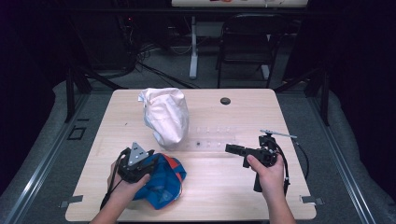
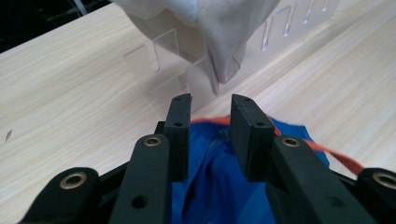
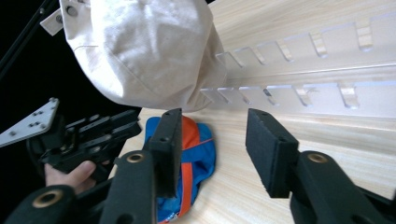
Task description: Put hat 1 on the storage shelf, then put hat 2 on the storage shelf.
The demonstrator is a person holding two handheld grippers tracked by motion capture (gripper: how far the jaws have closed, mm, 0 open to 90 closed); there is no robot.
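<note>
My left gripper (image 1: 138, 163) sits over the blue cap (image 1: 163, 182) at the near left of the table (image 1: 224, 196), its jaws a little apart with blue fabric lying between and below them in the left gripper view — not pinching it, as far as I can judge. My right gripper (image 1: 232, 149) hovers to the right, jaws spread wide and holding nothing, pointed left toward the clear acrylic rack (image 3: 299, 88) that runs across the middle of the table.

The cream cap (image 1: 164, 116) already hangs on the left end of that rack, just beyond the blue one. The risks I see: if I close on a single thin fold, the blue cap may slide out as I lift; its orange strap (image 2: 343, 158) trails loose to the side and could snag a slot or my jaw; and lifting toward the rack, I could knock the cream cap off — the rack itself is light-looking and might shift.

I can read no brand, label or writing on either cap or the rack.
</note>
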